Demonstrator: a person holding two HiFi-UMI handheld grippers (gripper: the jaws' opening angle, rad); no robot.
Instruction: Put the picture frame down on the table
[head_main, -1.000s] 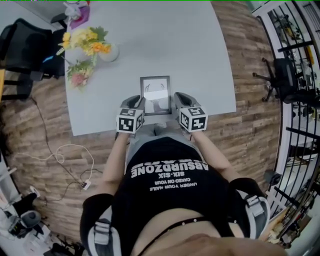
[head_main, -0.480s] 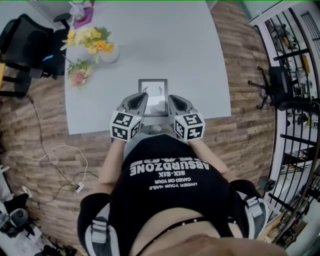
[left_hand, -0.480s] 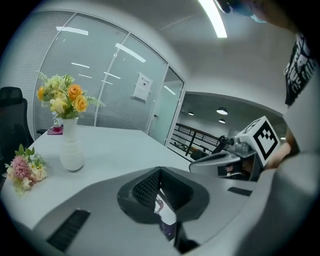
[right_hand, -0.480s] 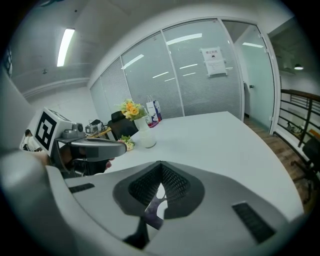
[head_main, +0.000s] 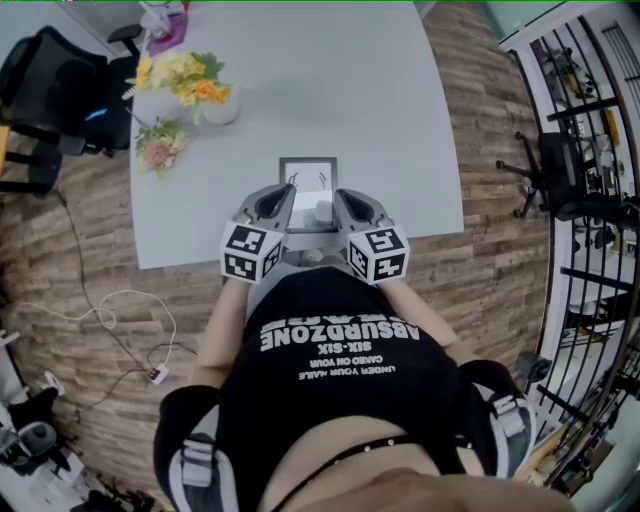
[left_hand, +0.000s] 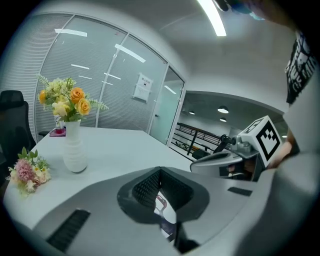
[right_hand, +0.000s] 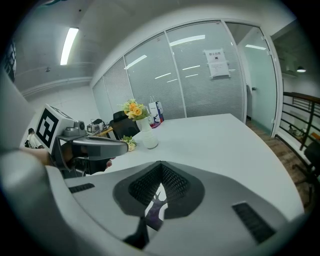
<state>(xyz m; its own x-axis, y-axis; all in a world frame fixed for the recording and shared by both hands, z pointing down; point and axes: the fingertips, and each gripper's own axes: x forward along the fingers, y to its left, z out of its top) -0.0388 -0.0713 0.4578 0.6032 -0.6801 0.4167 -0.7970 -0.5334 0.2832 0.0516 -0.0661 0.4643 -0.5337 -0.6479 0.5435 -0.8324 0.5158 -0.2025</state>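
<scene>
1. The picture frame (head_main: 308, 176) sits over the near edge of the table (head_main: 400, 110), right in front of the person, with its face turned up toward the head view. Its far edge and both far corners show; the near part is covered by the two grippers. Whether its underside touches the tabletop cannot be told.
2. The left gripper (head_main: 272, 208) is clamped on the frame's left side. In the left gripper view a strip of the printed picture shows pinched between its ribbed pads.
3. The right gripper (head_main: 348, 208) is clenched on the frame's right side in the same way. In the right gripper view a strip of a dark tree-like drawing shows between its jaws.
4. The two grippers lie close together, angled inward toward each other, with their marker cubes nearest the person's body.
5. Well beyond the frame, toward the far left of the table, a white vase (head_main: 218, 106) stands upright with yellow and orange flowers.
6. A small pink bouquet (head_main: 158, 150) lies on the tabletop near the left edge, nearer the person than the vase.
7. A black office chair (head_main: 50, 90) stands on the wooden floor (head_main: 500, 240) just left of the table, and a white cable (head_main: 120, 310) trails across the floor.
</scene>
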